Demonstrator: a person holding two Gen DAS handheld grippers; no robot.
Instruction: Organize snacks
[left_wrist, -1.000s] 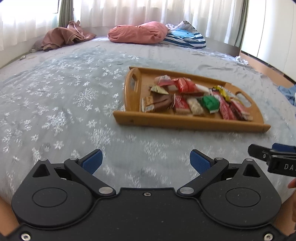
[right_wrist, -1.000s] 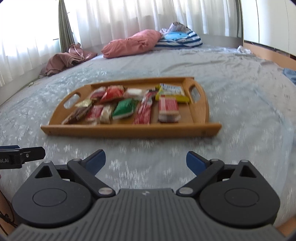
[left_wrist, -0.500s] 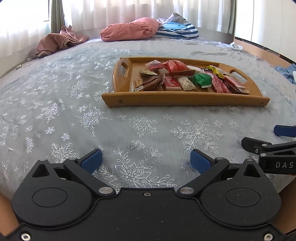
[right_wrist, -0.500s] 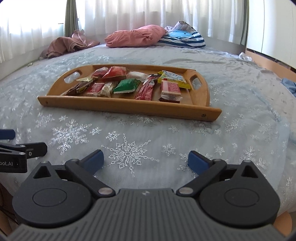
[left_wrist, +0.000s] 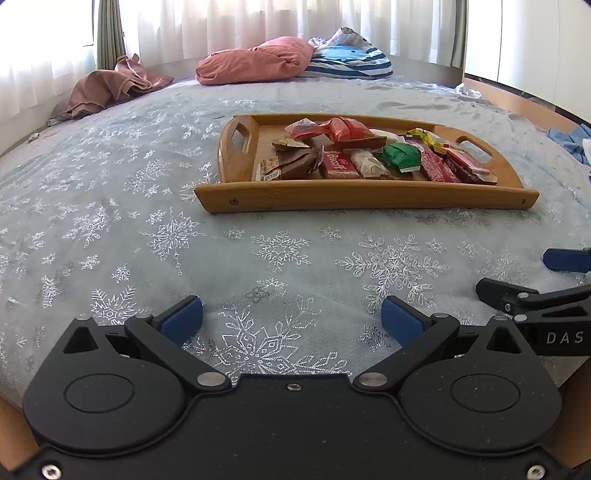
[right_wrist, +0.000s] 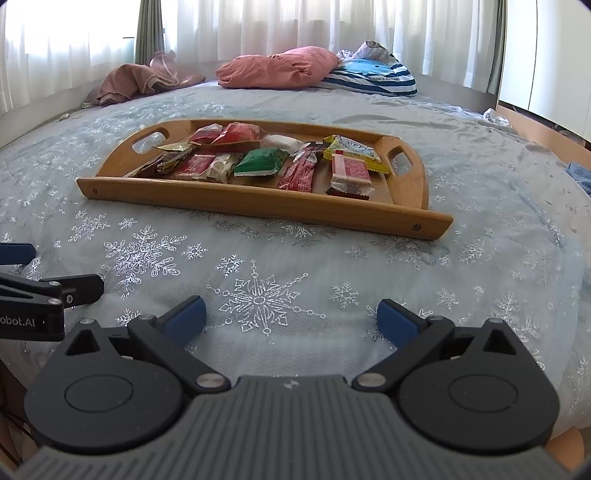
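Snacks lie crowded in one wooden tray with two cut-out handles, on a pale blue snowflake bedspread. Among them: one green packet, one Biscoff bar, one pink-and-white wafer pack, one yellow-edged packet; overlap blocks an exact total. Left gripper and right gripper hover side by side above the near edge of the bed, both well apart from the tray, each spread wide and holding nothing. Two pillows, one pink and one striped, lie far back.
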